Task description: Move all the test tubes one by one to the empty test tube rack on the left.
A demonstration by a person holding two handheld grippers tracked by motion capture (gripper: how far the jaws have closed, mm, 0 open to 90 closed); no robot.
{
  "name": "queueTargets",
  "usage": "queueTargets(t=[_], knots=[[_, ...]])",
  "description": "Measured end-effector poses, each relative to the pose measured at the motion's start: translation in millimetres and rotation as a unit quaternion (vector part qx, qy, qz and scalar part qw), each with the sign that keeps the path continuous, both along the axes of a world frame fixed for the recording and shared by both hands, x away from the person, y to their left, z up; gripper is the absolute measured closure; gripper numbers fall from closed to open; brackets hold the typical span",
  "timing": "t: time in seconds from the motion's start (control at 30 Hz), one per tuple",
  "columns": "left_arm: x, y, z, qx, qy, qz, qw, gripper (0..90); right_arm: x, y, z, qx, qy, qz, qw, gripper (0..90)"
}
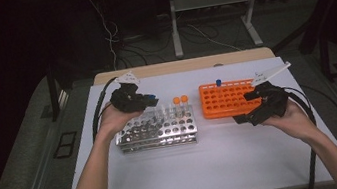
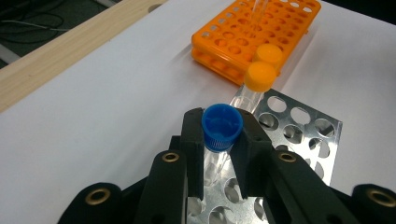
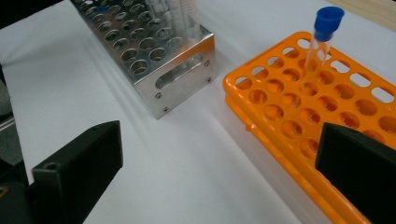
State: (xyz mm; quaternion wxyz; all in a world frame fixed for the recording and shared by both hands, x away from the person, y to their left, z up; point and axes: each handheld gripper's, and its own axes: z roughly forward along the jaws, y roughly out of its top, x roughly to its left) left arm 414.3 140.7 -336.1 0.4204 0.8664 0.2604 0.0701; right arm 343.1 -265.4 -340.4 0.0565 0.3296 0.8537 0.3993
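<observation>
My left gripper (image 2: 220, 117) is shut on a clear tube with a blue cap (image 2: 222, 123), gripping it just under the cap. It holds the tube upright over the back left part of the metal rack (image 1: 157, 134). Two orange-capped tubes (image 1: 180, 100) stand at the back right of that rack. To the right lies the orange rack (image 1: 223, 99), with one blue-capped tube (image 3: 322, 37) standing at its far edge. My right gripper (image 1: 243, 109) is open with nothing between its fingers, low over the table by the orange rack's near right corner.
The white table top (image 1: 207, 164) has bare room in front of both racks. A wooden strip (image 1: 182, 65) runs along its far edge. Cables trail from both grippers off the sides. Dark floor and table legs lie beyond.
</observation>
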Motion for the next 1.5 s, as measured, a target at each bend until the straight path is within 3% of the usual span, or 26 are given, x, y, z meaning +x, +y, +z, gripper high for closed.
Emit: queueTargets(t=[0.27,0.43,0.6,0.97,1.17,1.2,1.3,1.5], knots=[[-2.2,4.3,-5.1,-0.014,0.013,0.004,0.9998,71.0,22.2,-4.4,-7.3,0.011,0.003,-0.014,0.9998,0.5],[-3.9,8.0,-4.2,-0.024,0.027,0.015,0.9992,54.6,36.2,-5.5,-15.2,0.014,0.007,-0.026,0.9995,0.4],[-9.7,9.6,2.4,-0.031,0.027,0.027,0.9988,38.8,49.0,-3.7,-23.7,0.017,0.005,-0.034,0.9993,0.5],[-39.6,12.9,14.3,-0.036,0.026,0.034,0.9984,13.2,75.3,5.6,-36.1,0.001,0.002,-0.044,0.9990,0.6],[-55.9,14.7,13.3,-0.030,0.021,0.050,0.9981,0.0,86.4,6.3,-42.6,0.002,-0.003,-0.046,0.9989,10.1],[-58.6,15.2,12.7,-0.031,0.023,0.050,0.9980,0.0,88.7,5.9,-44.4,0.002,-0.001,-0.043,0.9991,15.4],[-67.0,15.7,10.5,-0.028,0.026,0.046,0.9982,0.0,93.6,6.8,-47.8,-0.002,-0.002,-0.045,0.9990,15.8],[-81.8,16.2,6.2,-0.024,0.022,0.038,0.9987,0.0,101.4,12.0,-51.6,-0.006,-0.011,-0.043,0.9990,29.7]])
